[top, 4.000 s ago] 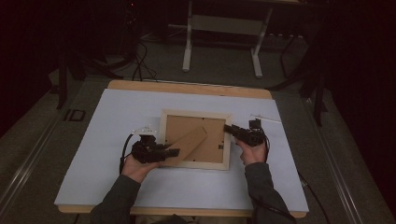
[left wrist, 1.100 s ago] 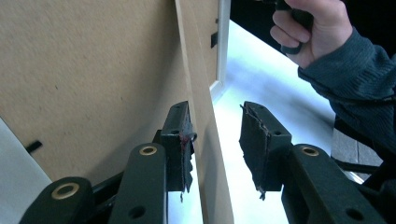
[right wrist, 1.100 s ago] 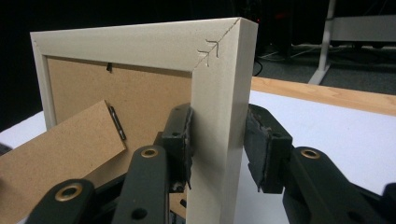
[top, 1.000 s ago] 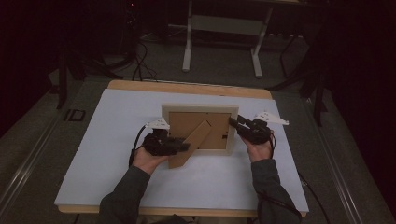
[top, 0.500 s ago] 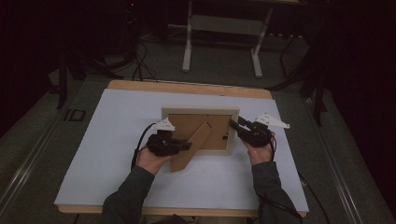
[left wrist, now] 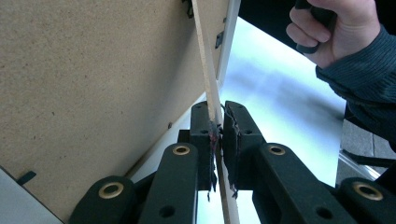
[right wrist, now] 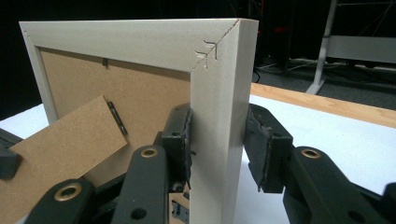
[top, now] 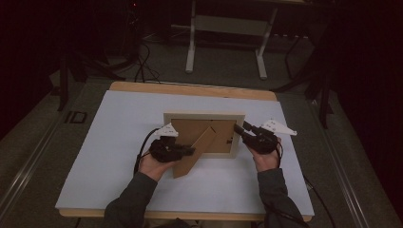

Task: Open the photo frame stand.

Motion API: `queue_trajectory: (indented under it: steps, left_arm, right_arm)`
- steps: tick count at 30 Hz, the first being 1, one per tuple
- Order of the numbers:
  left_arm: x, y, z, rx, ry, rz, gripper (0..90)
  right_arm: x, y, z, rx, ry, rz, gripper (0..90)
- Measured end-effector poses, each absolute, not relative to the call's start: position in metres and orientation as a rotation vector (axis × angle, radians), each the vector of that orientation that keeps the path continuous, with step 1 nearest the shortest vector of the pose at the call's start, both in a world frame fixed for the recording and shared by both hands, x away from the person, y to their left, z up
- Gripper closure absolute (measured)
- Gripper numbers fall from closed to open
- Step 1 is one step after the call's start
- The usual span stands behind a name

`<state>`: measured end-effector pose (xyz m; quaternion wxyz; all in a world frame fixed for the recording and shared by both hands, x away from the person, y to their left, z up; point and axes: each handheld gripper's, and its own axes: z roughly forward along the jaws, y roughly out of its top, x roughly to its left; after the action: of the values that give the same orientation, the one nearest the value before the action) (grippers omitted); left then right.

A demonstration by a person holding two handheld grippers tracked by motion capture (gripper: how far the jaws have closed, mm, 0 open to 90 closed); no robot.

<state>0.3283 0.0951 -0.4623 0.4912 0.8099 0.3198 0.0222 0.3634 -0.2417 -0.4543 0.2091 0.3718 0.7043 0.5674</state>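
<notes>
A pale wooden picture frame (top: 204, 115) stands upright on the white table (top: 119, 142), its brown back (left wrist: 93, 84) facing me. Its cardboard stand (top: 197, 152) swings out from the back toward the table's near edge. My left gripper (top: 190, 151) has just been closing, and the stand's thin edge (left wrist: 205, 60) sits pinched between its pads (left wrist: 217, 126). My right gripper (top: 239, 130) is shut on the frame's right side rail (right wrist: 219, 93), one pad on each face (right wrist: 217, 140). The stand (right wrist: 60, 144) also appears in the right gripper view.
The table's wooden far edge (top: 190, 89) runs behind the frame. Beyond it are the white legs of another table (top: 191, 52) and cables (top: 142, 66) on the dark floor. White tabletop lies open to the left and in front of the frame.
Four seconds ago the frame lay flat; now it stands upright. In the last second the left gripper's jaws closed onto the stand. The right gripper kept its hold.
</notes>
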Motion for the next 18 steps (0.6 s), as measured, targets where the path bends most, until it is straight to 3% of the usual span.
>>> queue_trajectory:
  steps: [8,13,18]
  left_arm:
    - [0.325,0.095,-0.463,1.985,0.746,0.084,84.8]
    - [0.323,0.095,-0.463,1.996,0.736,0.09,84.8]
    - [0.322,0.094,-0.464,2.004,0.727,0.101,85.0]
  right_arm:
    - [0.359,-0.245,-0.455,1.026,1.968,1.61,61.2]
    - [0.366,-0.247,-0.457,1.034,2.012,1.639,48.9]
    - [0.37,-0.249,-0.454,1.018,2.036,1.7,47.8]
